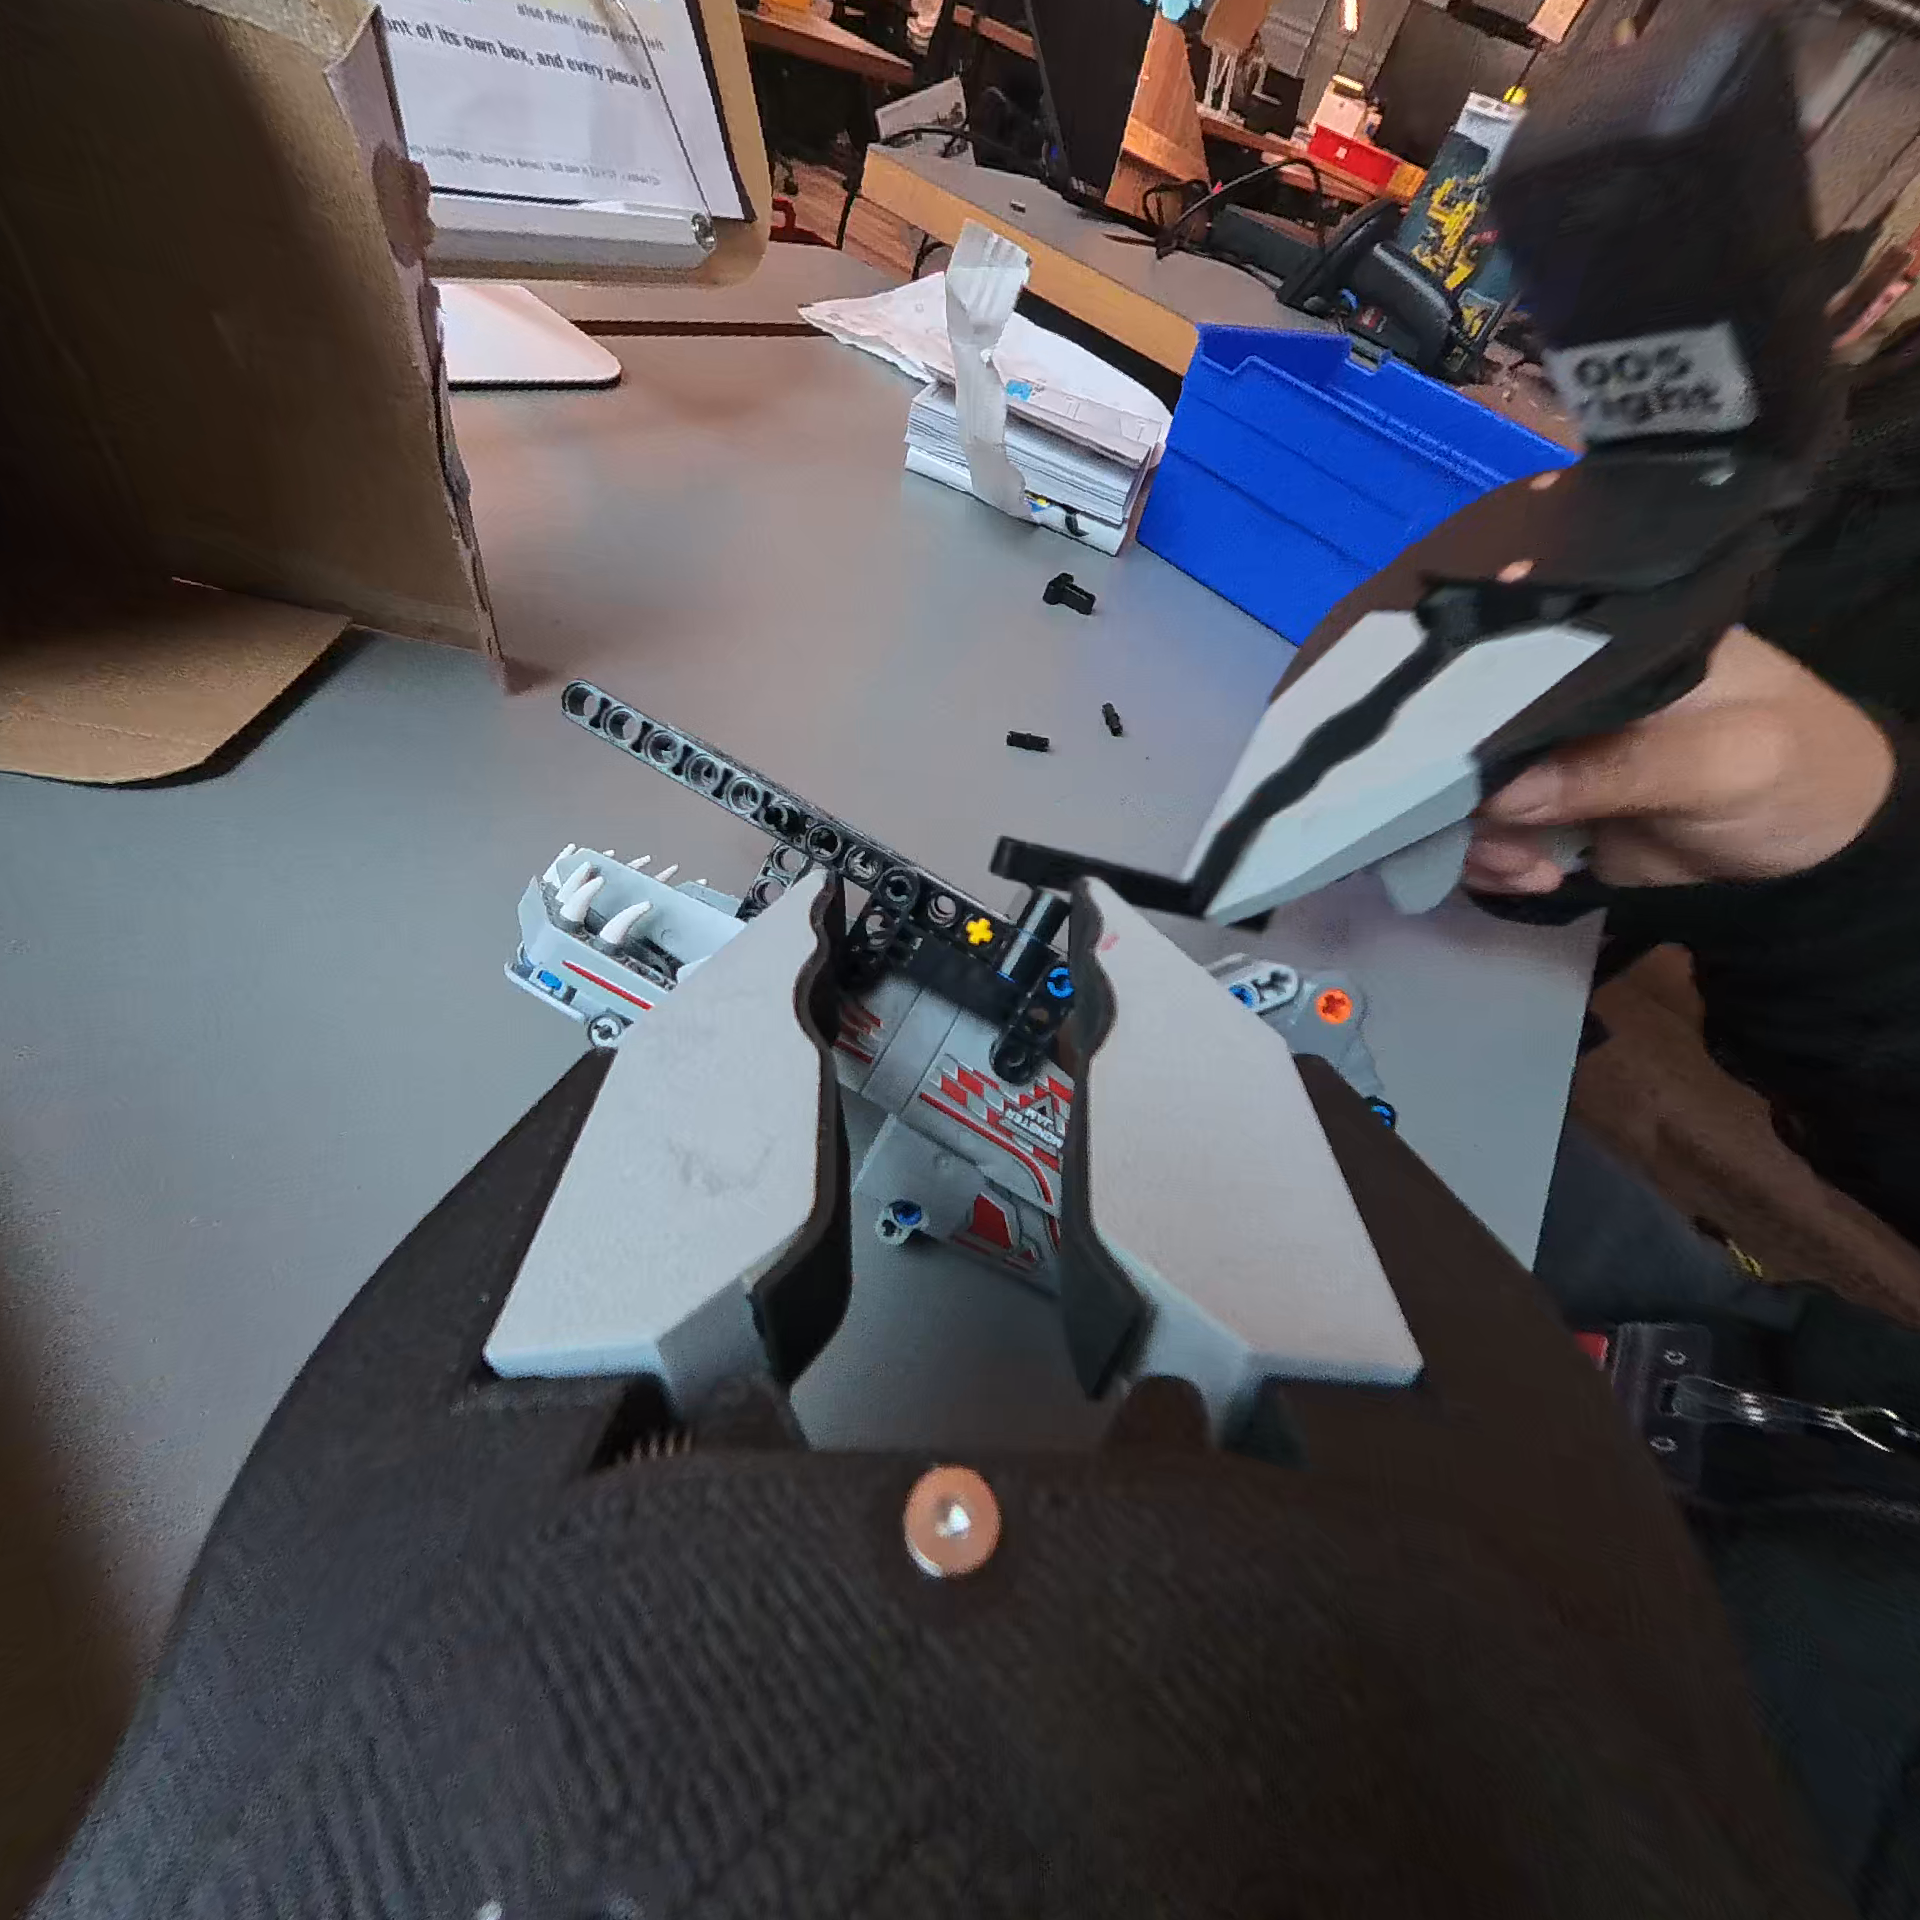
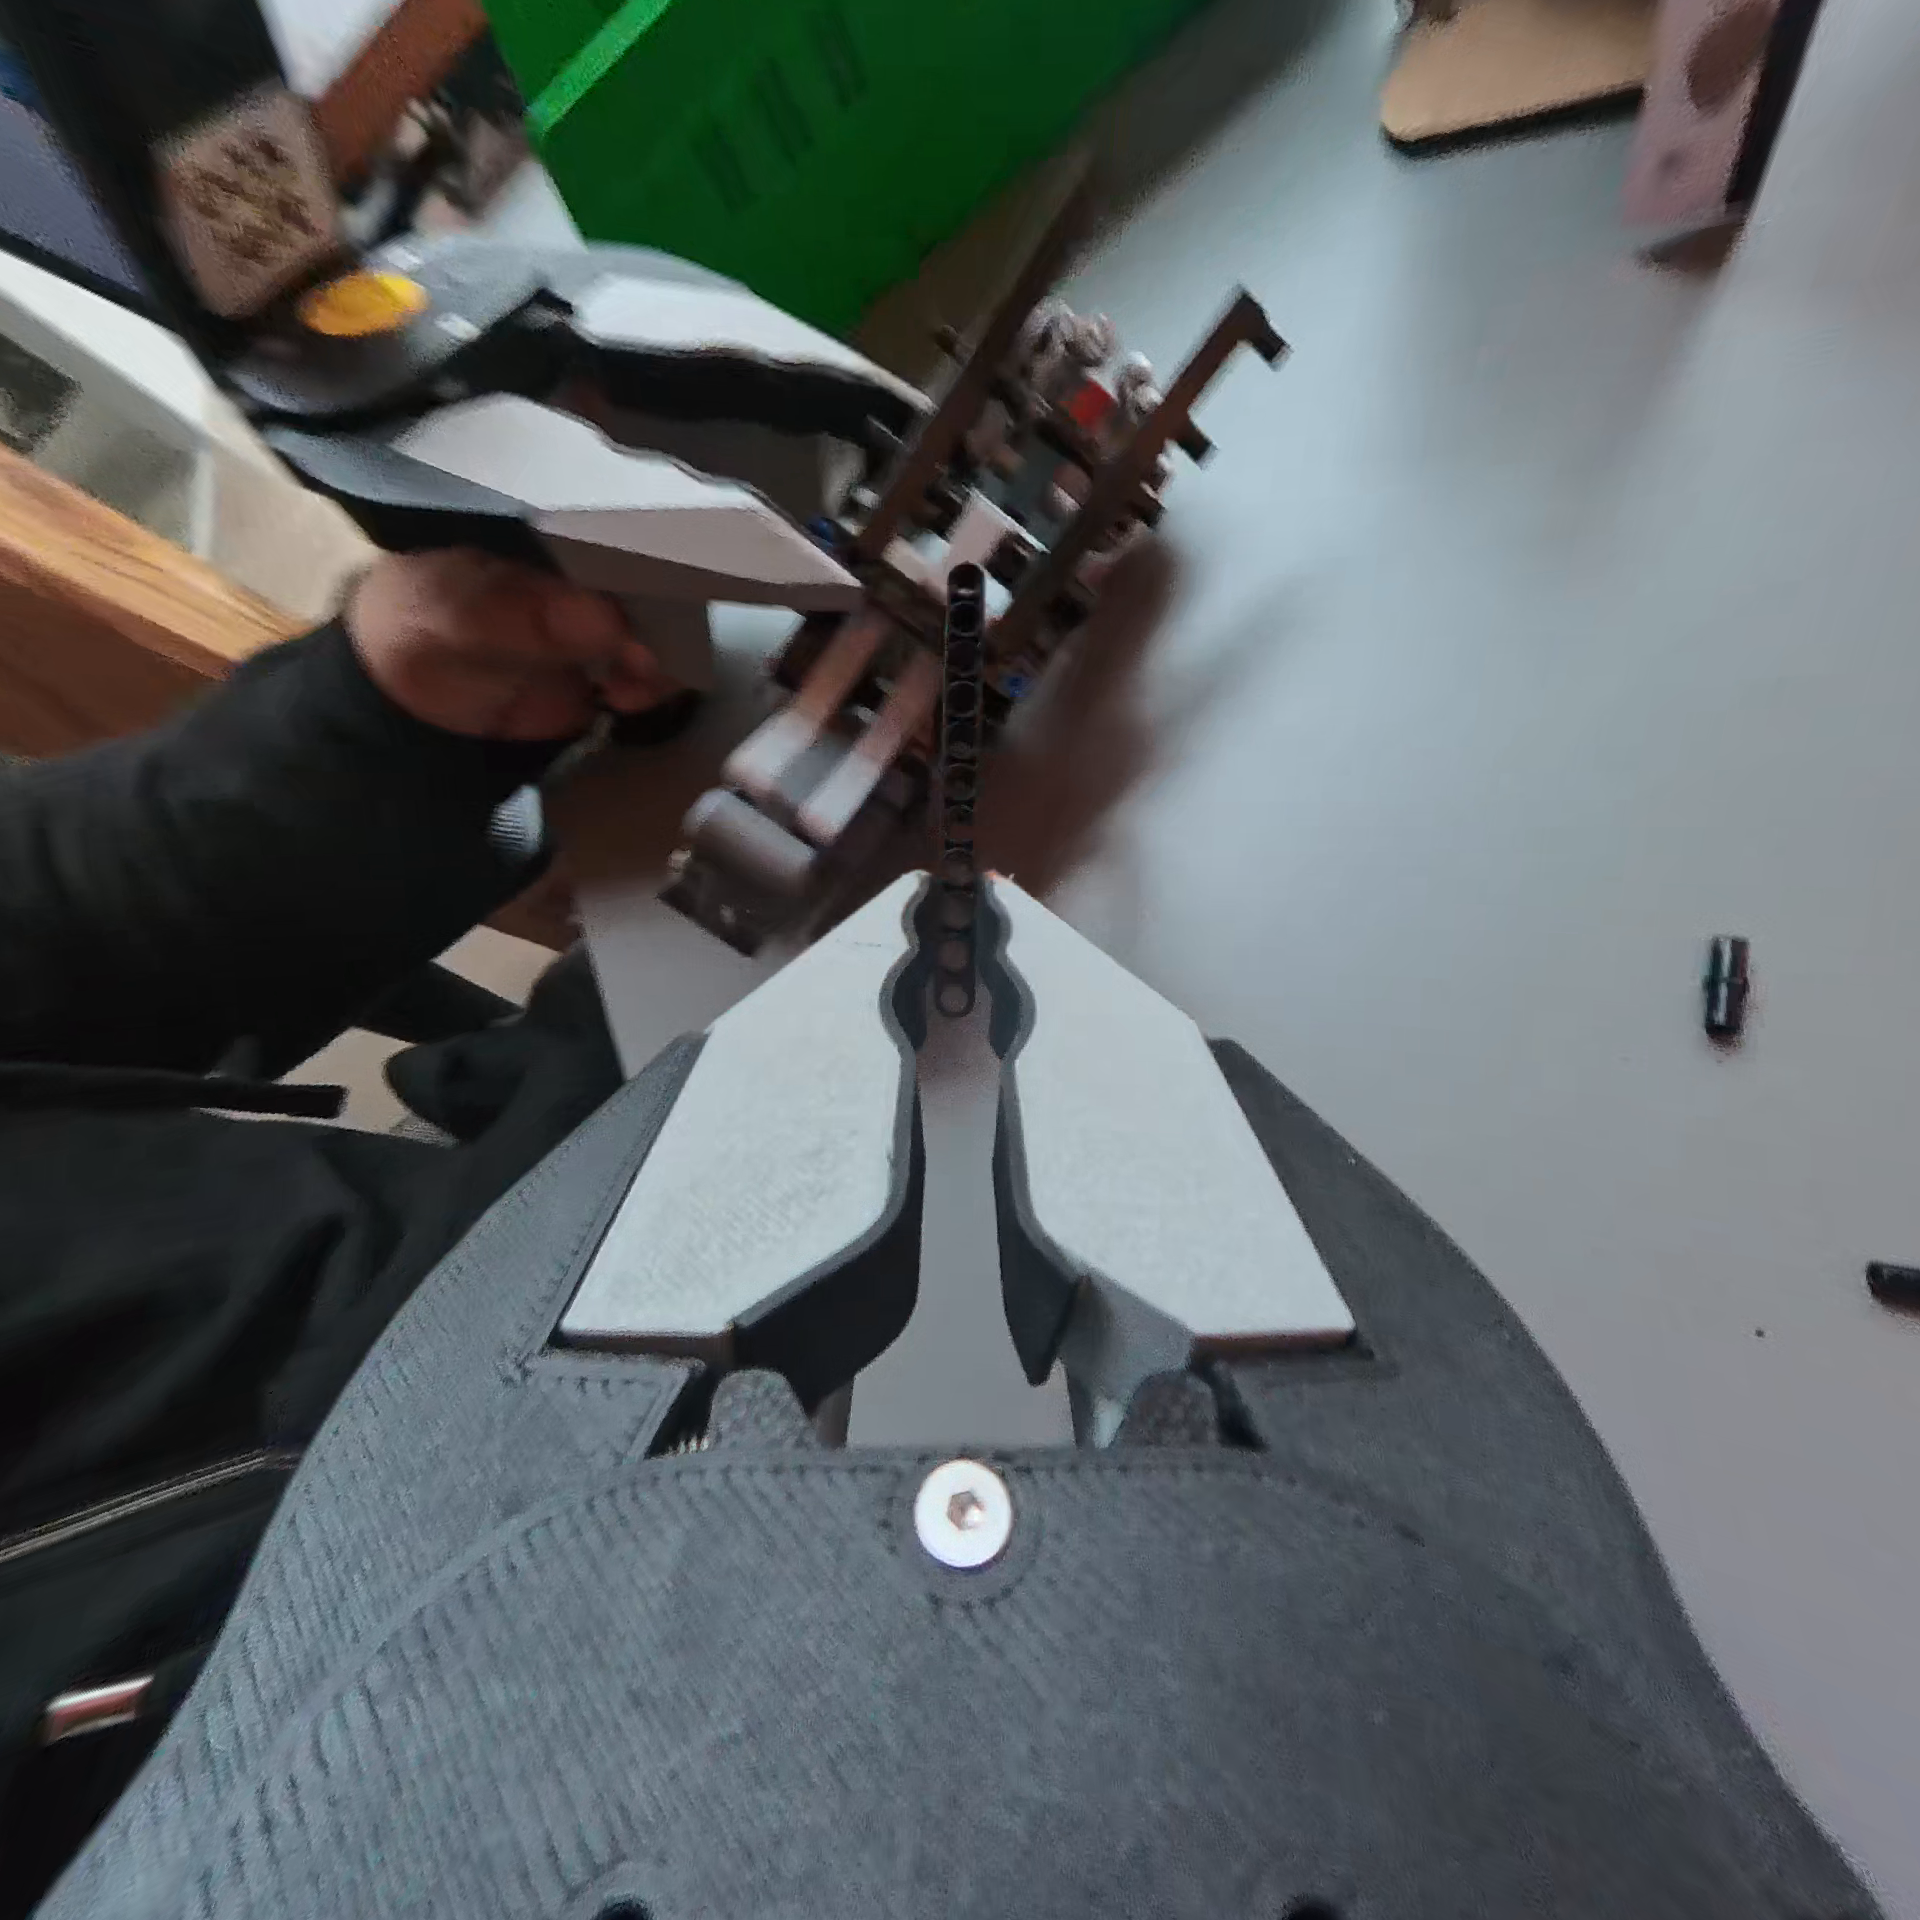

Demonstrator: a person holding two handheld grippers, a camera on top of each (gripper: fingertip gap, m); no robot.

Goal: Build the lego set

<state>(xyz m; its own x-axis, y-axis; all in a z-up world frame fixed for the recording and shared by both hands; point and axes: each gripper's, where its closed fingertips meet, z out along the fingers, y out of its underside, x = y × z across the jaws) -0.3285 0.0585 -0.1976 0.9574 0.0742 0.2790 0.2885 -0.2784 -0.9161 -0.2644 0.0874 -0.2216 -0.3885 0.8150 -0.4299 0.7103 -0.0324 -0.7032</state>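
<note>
The lego model (image 1: 966, 1101), grey and white with red stripes, white teeth and black beams, rests on the grey table (image 1: 312, 935). A long black beam (image 1: 727, 784) slants up from it. My left gripper (image 1: 951, 914) is closed around the model's black frame, one finger on each side. My right gripper (image 2: 961, 883) is shut on a separate black beam (image 2: 961, 727) that points forward at the model (image 2: 790, 769). In the left wrist view the right gripper (image 1: 1210, 904) holds this beam (image 1: 1091, 873) just above the model's right end. The left gripper (image 2: 852, 592) shows blurred in the right wrist view.
A cardboard box (image 1: 208, 312) stands at the left, a blue bin (image 1: 1330, 457) and a stack of booklets (image 1: 1039, 436) behind. Loose black pins (image 1: 1029, 740) lie on the table, one showing in the right wrist view (image 2: 1725, 987). A green box (image 2: 831, 125) stands beyond the model.
</note>
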